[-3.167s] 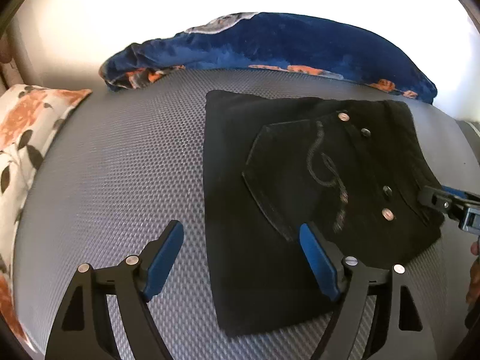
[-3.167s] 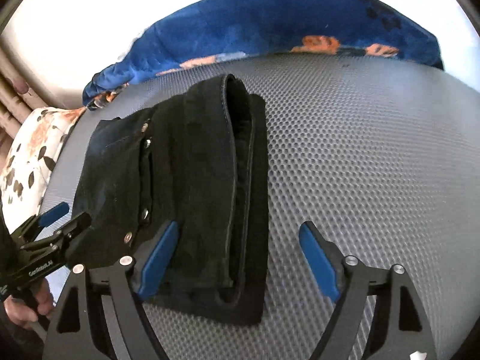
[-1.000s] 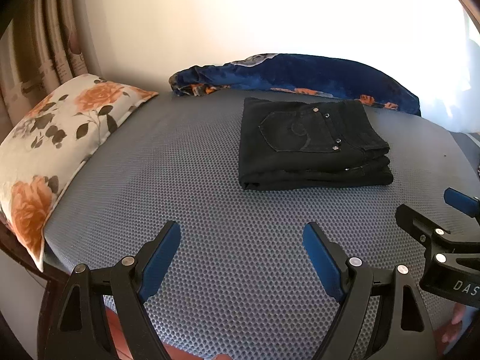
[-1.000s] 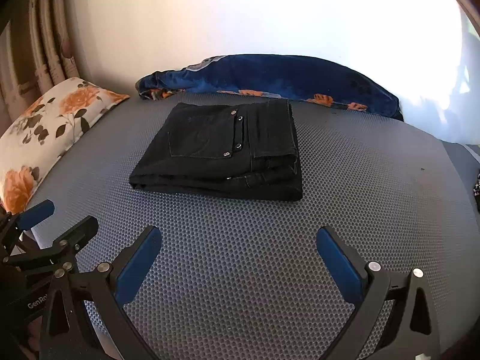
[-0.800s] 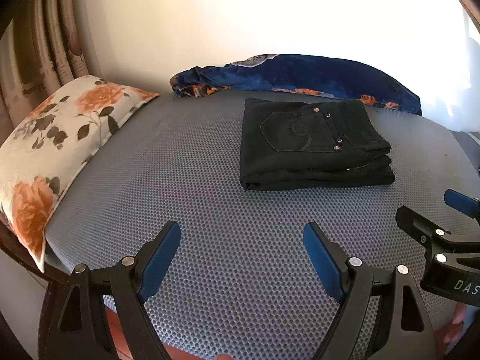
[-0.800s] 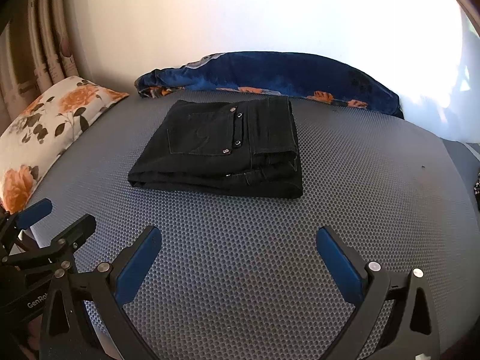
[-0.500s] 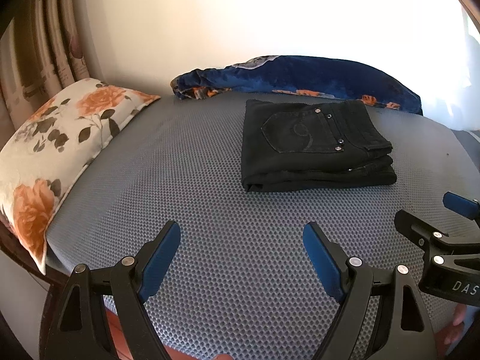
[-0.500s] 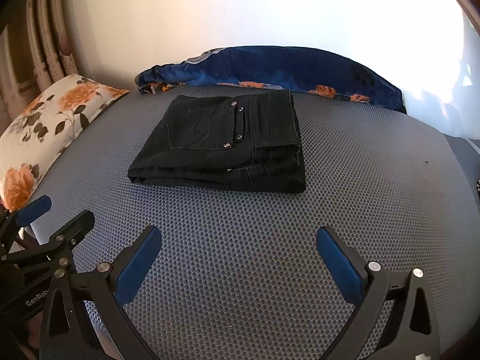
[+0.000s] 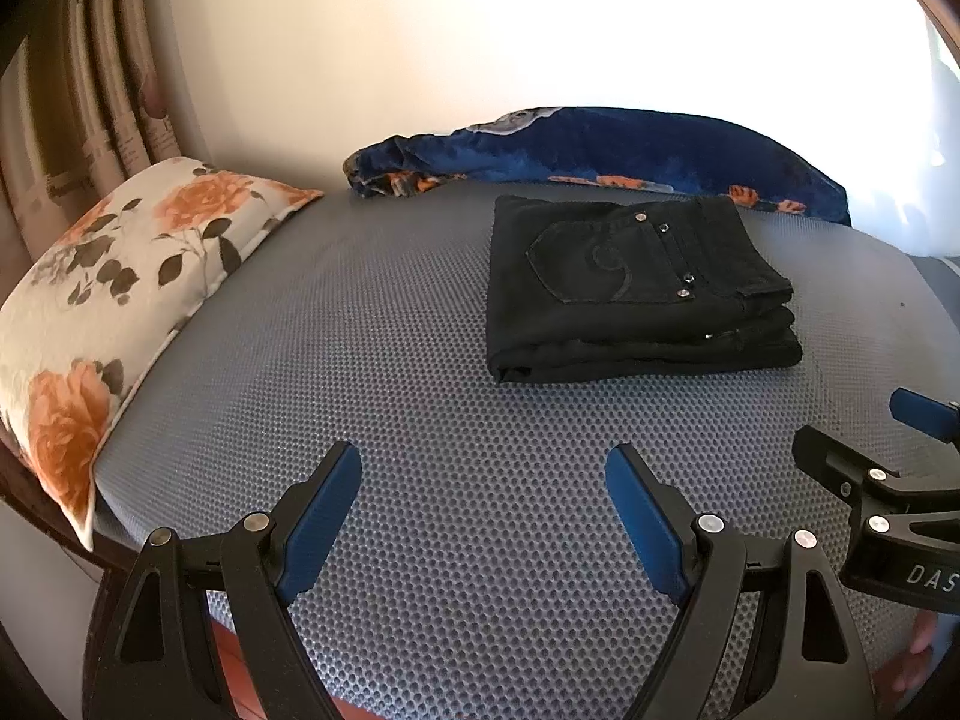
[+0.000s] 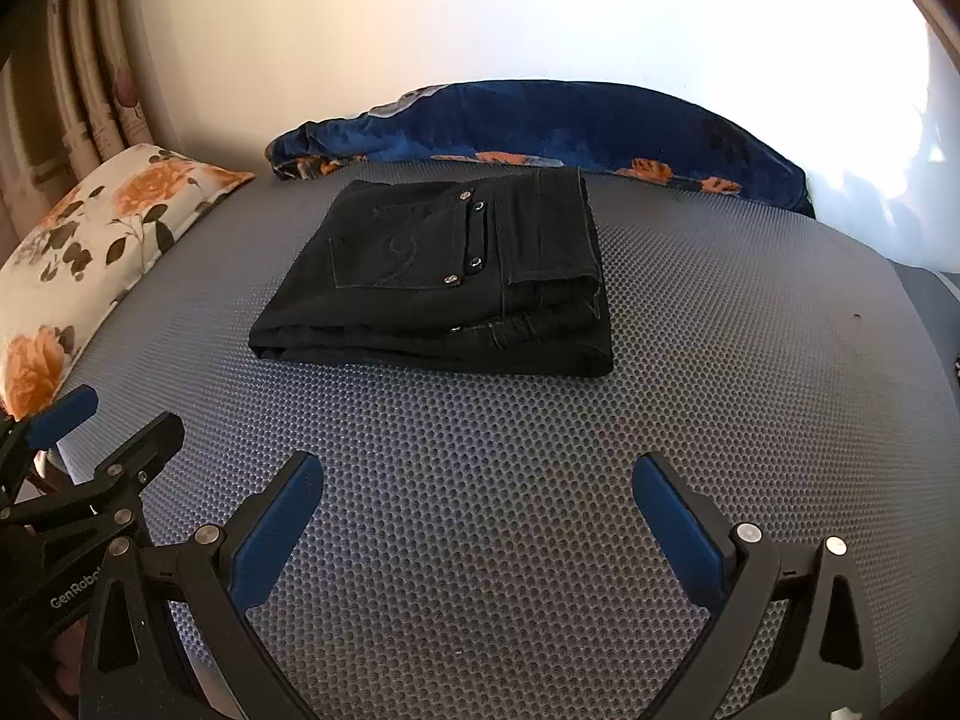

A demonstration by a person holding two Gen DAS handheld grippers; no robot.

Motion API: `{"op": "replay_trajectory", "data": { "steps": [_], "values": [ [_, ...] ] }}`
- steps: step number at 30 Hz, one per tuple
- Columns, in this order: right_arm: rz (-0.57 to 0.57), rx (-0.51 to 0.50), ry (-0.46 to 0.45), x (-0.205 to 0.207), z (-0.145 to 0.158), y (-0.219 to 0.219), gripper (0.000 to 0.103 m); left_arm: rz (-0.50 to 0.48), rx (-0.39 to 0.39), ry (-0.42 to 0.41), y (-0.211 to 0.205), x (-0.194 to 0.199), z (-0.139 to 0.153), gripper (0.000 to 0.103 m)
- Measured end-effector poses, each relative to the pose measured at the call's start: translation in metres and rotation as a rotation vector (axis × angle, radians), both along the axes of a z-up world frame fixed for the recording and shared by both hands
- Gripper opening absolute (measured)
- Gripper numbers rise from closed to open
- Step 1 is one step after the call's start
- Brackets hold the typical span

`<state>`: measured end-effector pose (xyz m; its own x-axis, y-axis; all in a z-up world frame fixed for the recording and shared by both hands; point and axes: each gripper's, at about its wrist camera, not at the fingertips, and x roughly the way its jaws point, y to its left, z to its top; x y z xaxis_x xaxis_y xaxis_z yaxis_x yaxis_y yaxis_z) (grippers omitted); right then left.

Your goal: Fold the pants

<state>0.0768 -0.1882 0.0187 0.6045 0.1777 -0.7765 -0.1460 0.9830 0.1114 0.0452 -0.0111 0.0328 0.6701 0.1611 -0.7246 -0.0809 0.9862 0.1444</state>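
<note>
The black pants lie folded in a neat rectangular stack on the grey mesh mattress, back pocket up. They also show in the right wrist view. My left gripper is open and empty, well short of the pants near the mattress's front edge. My right gripper is open and empty, also pulled back from the pants. The right gripper shows at the right edge of the left wrist view, and the left gripper shows at the left of the right wrist view.
A floral pillow lies at the left end of the mattress. A blue floral blanket is bunched along the far edge against the white wall. Curtains hang at the far left.
Both grippers have let go of the pants and drawn back toward the front of the mattress. In the last second the views shift only slightly.
</note>
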Motion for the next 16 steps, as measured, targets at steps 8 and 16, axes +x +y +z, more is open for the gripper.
{"op": "replay_trajectory", "data": {
  "steps": [8,16],
  "values": [
    [-0.003,0.0,0.018,0.002,-0.0054,0.0005,0.102,-0.003,-0.025,0.025,0.0037,0.0034,-0.0044,0.084],
    [-0.008,0.007,0.023,0.0026,-0.0069,-0.0016,0.102,-0.009,-0.059,0.049,0.004,0.007,-0.0067,0.084]
  ]
}}
